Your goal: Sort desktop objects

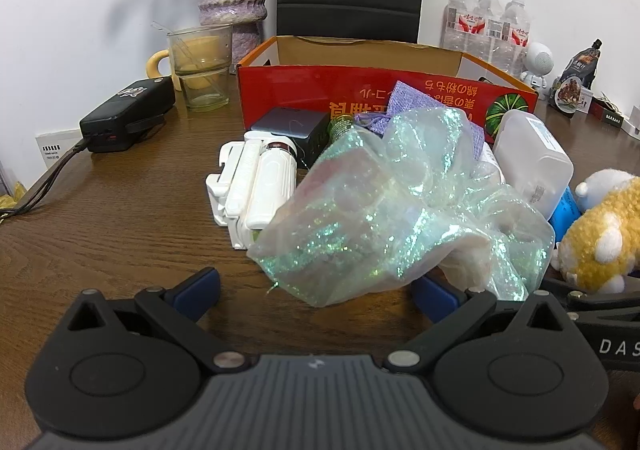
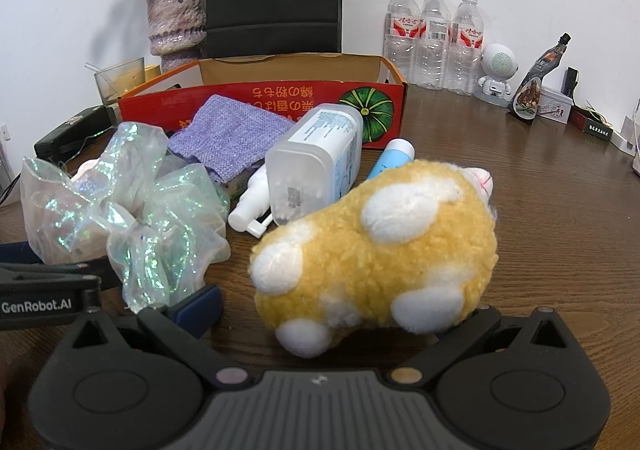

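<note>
- Two grippers sit low over the brown table [image 1: 120, 217], both spread wide and holding nothing.
- Left gripper [image 1: 316, 296] faces the shiny bag [image 1: 384, 217].
- Right gripper [image 2: 340, 310] has the yellow plush toy [image 2: 384, 242] between its fingers (not squeezed).
- Red box [image 2: 280, 101] stands farther back.

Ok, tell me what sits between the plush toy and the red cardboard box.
In the right wrist view, a translucent plastic bottle lying on its side and a blue tube sit between the yellow plush toy and the red cardboard box.
</note>
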{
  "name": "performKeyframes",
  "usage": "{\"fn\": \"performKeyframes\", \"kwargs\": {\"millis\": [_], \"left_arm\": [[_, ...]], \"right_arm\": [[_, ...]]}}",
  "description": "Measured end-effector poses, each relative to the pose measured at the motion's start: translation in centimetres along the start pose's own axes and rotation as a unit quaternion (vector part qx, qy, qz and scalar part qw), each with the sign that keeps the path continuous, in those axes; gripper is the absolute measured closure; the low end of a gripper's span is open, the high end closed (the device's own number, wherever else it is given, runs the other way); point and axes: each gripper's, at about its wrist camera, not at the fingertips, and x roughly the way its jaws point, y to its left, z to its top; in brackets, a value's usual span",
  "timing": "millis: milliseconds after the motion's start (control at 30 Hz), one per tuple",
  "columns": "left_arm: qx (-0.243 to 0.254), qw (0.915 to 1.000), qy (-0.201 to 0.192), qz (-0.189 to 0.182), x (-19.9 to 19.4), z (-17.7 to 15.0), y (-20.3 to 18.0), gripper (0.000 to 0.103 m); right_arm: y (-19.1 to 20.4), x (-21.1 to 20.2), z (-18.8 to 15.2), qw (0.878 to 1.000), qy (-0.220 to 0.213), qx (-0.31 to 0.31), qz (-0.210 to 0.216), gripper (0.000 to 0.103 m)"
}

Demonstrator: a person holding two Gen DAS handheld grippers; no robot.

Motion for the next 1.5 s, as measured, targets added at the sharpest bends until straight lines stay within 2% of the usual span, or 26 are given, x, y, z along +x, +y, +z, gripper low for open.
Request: {"fn": "performKeyframes", "kwargs": {"millis": [333,1500], "left_arm": [[0.008,1.0000,-0.002,-0.002,-0.46,-0.38,-0.53,0.000],[0.006,0.9999,-0.002,-0.010,-1.01,-0.84,-0.57,0.000]], "right_arm": [[0.37,-0.14,-0.16,1.000,0.003,-0.006,0.012,0.000],[0.41,-0.24,-0.20,1.000,0.000,-0.006,0.001,0.000]]}}
